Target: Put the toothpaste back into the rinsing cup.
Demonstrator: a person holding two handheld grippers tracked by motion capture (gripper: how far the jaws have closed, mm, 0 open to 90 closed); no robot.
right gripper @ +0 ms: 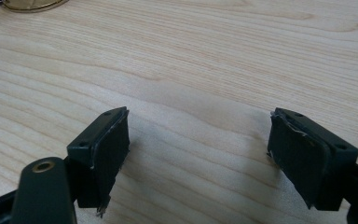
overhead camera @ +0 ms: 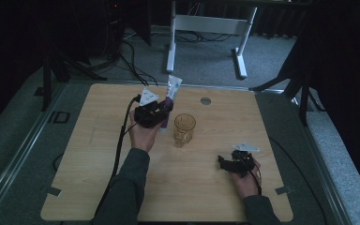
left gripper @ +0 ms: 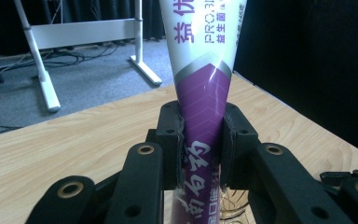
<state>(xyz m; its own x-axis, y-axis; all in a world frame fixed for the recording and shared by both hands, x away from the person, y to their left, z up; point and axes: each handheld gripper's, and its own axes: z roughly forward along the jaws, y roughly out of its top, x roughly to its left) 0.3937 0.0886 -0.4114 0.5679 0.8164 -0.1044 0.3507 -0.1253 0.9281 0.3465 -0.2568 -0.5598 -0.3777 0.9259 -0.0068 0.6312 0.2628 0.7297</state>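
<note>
Left gripper [left gripper: 201, 140] pinches one glossy, tapered purple-white tube [left gripper: 205, 79]; right gripper [right gripper: 198, 158] gapes wide over woodgrain table [right gripper: 191, 56]; one ribbed amber glass [overhead camera: 184, 129].

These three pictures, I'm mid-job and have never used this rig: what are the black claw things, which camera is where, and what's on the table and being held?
The black claws are hand-held two-jaw grippers; a person holds one in each hand at a wooden table.

The wide picture comes from a fixed camera above the person's side, looking forward and down. There the left gripper sits near the table's middle, and the right gripper is lower right.

The other two pictures come from cameras riding on the grippers, looking along their jaws.

In the left gripper view, the left gripper is shut on a white and purple tube, which stands up between the pads. In the right gripper view, the right gripper's jaws stand wide open over bare wood, with nothing between them.

On the table stands an amber glass, just right of the tube.
</note>
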